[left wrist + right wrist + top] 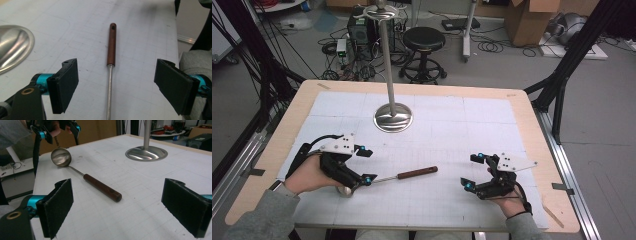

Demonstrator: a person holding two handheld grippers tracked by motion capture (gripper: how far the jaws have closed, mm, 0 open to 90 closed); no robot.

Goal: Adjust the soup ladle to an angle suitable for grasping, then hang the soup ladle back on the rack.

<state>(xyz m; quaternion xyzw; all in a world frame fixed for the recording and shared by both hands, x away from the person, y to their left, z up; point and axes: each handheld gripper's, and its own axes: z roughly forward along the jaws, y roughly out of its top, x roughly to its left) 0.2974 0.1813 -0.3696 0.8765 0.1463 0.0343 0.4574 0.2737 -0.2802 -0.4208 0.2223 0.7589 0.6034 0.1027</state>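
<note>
A steel ladle (346, 190) with a brown wooden handle (417, 173) lies flat on the white mat. Its bowl (61, 157) rests near the person's left hand. My left gripper (369, 166) hovers open over the thin metal shaft. In the left gripper view that shaft (109, 85) runs between the wide-apart pads (65, 82) without touching either, and the handle (111, 45) points away. My right gripper (472, 171) stands open to the right of the handle's end, nothing between its jaws. The handle (102, 187) lies ahead of it on the mat.
A metal stand with a round shiny base (393, 118) and a tall pole (386, 50) rises at the mat's back middle. The white gridded mat (462, 125) covers a wooden table (532, 130). A stool (424, 40), boxes and cables sit on the floor beyond.
</note>
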